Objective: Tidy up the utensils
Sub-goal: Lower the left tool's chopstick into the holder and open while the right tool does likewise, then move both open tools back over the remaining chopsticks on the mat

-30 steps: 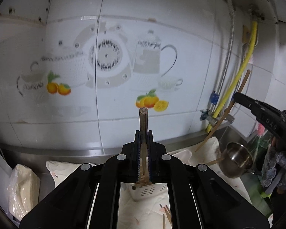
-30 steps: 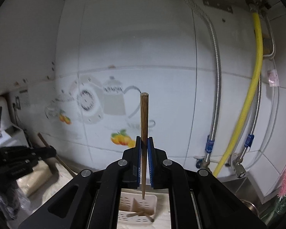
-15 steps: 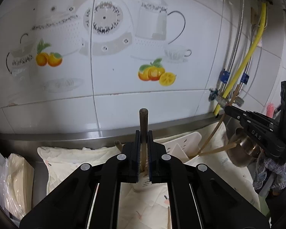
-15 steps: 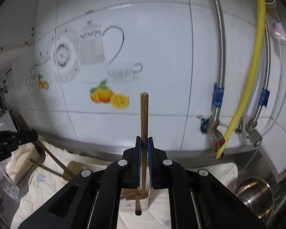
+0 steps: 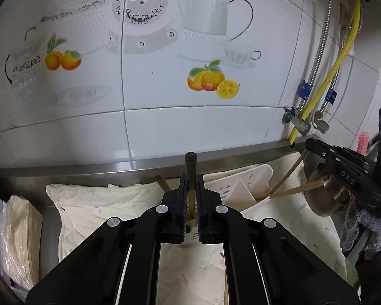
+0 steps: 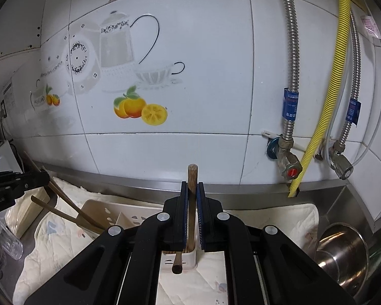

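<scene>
Brown wooden chopsticks (image 6: 192, 203) upright over white slotted holder (image 6: 129, 219) — others leaning inside

A home kitchen is showing here. White wall tiles (image 6: 190, 50) printed with teapots, cups and oranges are filling the upper part of both frames. A stainless steel counter edge (image 5: 114, 166) is running across the middle. At the right of the right-wrist frame, a yellow corrugated gas hose (image 6: 335, 76) and braided metal water hoses (image 6: 290, 50) are hanging down to valves. A steel pot (image 6: 343, 251) is sitting at lower right, and a white slotted utensil holder (image 5: 243, 185) is lying on a cloth (image 5: 94, 203) mid-frame.
</scene>
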Tool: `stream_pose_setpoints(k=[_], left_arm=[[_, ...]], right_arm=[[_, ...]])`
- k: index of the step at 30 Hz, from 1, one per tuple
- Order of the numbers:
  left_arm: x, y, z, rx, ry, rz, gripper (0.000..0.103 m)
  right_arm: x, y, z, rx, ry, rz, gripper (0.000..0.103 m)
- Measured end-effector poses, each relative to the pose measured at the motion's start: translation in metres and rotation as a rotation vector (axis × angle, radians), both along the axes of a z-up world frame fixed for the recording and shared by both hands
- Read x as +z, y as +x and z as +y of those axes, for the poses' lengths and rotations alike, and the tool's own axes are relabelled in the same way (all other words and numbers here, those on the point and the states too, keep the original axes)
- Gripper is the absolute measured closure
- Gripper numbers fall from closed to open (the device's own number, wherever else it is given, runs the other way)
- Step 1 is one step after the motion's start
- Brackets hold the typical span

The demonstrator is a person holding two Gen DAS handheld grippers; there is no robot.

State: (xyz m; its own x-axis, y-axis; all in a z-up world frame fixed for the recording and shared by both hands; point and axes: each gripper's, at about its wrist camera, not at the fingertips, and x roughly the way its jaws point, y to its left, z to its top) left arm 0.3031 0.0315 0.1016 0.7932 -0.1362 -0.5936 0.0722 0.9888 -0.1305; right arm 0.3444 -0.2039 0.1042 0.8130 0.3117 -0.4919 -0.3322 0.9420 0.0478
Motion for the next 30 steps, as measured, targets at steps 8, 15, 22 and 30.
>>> stream_pose_setpoints(k=[8, 15, 22, 30], left_arm=[[0.007, -0.010, 0.000, 0.002, 0.000, -0.019, 0.095], [0.018, -0.040, 0.001, 0.009, -0.012, -0.062, 0.077], [0.009, -0.095, 0.001, 0.017, -0.019, -0.097, 0.051], [-0.027, -0.147, 0.009, 0.044, -0.050, -0.085, 0.040]], right_arm=[[0.013, -0.013, -0.010, -0.010, 0.027, -0.030, 0.090], [0.033, -0.057, -0.019, -0.013, 0.032, -0.108, 0.072], [0.016, -0.111, -0.021, 0.021, 0.079, -0.084, 0.059], [-0.043, -0.174, -0.007, 0.075, 0.076, -0.001, 0.058]])
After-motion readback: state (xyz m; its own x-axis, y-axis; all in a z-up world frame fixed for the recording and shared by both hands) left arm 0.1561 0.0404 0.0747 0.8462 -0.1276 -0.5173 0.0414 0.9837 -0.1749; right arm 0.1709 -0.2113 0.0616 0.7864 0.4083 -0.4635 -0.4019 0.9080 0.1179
